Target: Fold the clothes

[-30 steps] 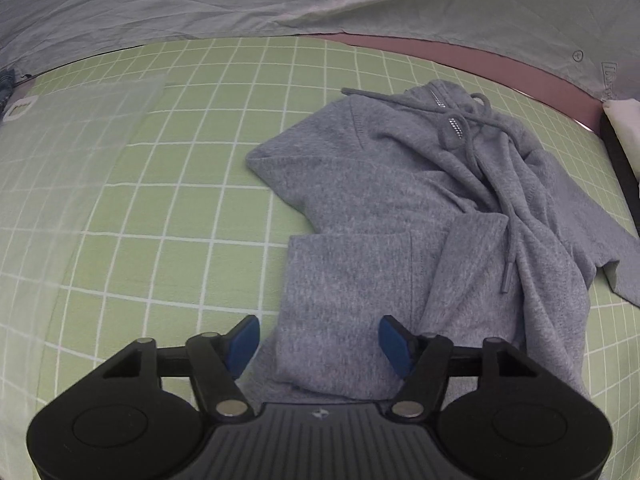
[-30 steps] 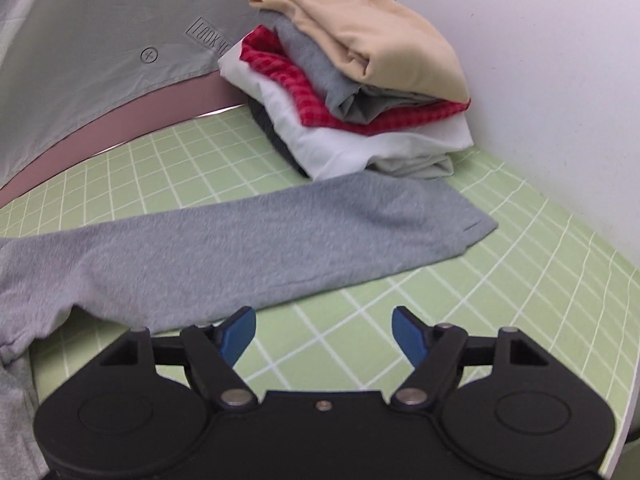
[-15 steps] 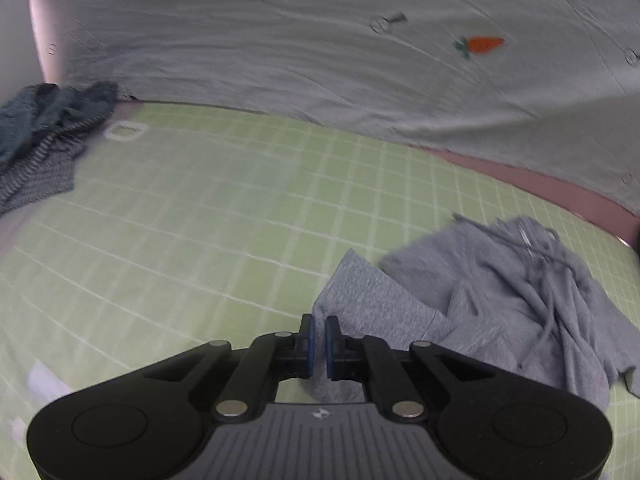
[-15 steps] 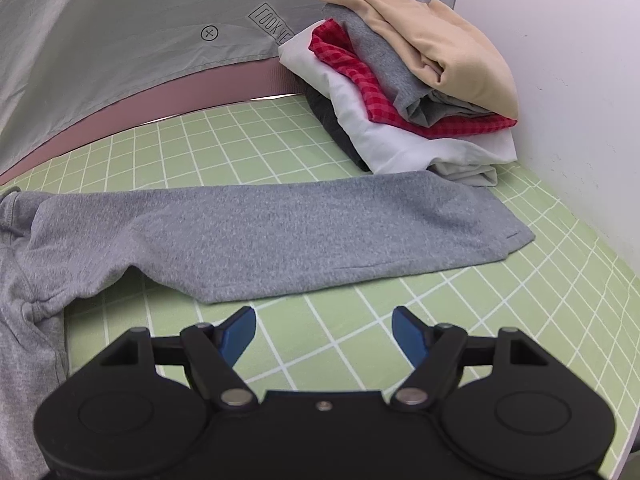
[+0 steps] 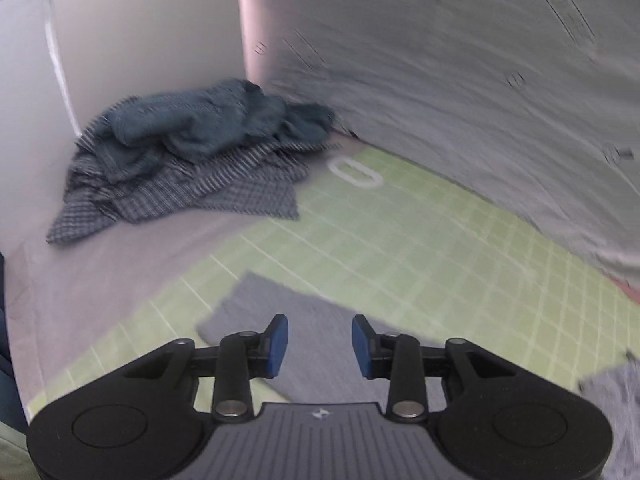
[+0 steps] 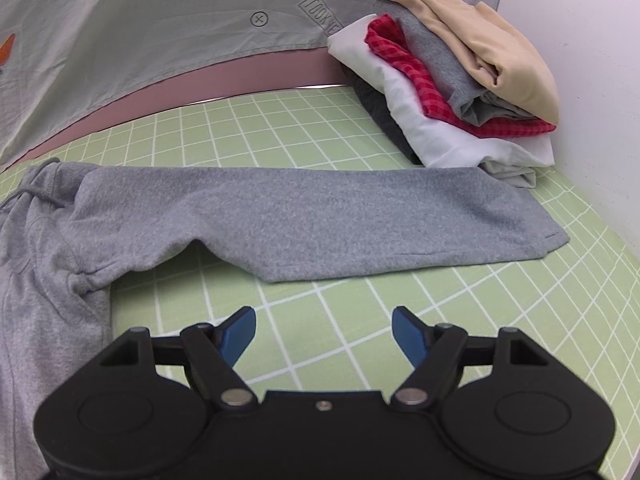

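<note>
We see a green mat [image 6: 336, 128] with a white grid covering the work surface, a bare pale strip [image 5: 100, 280] at its left edge. Behind it hangs a grey sheet [image 6: 152, 20] printed with orange carrots, a pink band [image 6: 224, 80] below its hem. White walls [image 6: 592, 40] close in left and right.

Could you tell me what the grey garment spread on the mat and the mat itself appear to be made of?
The grey garment looks like heathered sweatshirt knit, likely a cotton blend: matte, speckled, slightly fuzzy, with soft rounded folds and a drawcord at its left end. The green mat seems to be a smooth printed sheet, perhaps vinyl or rubber like a cutting mat: flat, faint sheen, crisp white grid lines. Neither can be confirmed by sight alone.
</note>
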`<move>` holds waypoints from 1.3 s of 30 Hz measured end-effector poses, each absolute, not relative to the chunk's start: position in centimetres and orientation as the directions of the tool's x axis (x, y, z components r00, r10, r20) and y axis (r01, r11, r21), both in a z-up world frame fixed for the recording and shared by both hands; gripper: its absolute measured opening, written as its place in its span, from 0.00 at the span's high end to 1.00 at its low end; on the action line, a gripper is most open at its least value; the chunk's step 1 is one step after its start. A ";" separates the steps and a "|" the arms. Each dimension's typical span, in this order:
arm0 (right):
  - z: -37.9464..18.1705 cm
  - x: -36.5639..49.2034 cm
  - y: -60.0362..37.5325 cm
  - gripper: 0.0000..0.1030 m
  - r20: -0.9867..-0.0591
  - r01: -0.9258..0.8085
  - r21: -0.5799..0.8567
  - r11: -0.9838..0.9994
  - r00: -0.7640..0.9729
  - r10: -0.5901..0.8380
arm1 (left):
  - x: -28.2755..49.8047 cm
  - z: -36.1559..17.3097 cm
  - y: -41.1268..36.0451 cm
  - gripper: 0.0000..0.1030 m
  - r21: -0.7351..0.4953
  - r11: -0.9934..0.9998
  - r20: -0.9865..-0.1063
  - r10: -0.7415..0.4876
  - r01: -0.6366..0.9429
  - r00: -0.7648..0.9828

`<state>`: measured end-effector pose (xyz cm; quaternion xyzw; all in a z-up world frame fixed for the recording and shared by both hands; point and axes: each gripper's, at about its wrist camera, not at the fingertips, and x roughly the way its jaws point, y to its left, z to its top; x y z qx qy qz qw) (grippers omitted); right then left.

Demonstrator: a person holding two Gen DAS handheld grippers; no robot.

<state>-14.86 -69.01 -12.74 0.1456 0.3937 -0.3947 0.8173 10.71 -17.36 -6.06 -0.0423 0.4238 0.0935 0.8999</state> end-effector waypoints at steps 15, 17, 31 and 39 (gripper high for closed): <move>-13.8 -12.9 -63.8 0.25 -0.814 0.617 0.237 0.750 0.548 -0.194 | 2.4 -14.8 -33.4 0.37 -0.193 0.925 -0.889 -0.306 0.326 0.342; -14.0 -12.7 -63.1 0.24 -0.814 0.595 0.275 0.755 0.562 -0.146 | 2.5 -15.2 -33.7 0.37 -0.202 0.921 -0.891 -0.314 0.333 0.327; -14.2 -13.7 -60.9 0.88 -0.825 0.498 0.225 0.838 0.555 -0.108 | 0.9 -14.7 -32.1 0.84 -0.288 0.914 -0.860 -0.377 0.285 0.344; -6.9 -20.0 -62.0 0.93 -0.685 0.562 0.170 0.810 0.658 -0.313 | -5.8 -8.5 -25.9 0.87 -0.403 0.899 -0.744 -0.432 0.173 0.511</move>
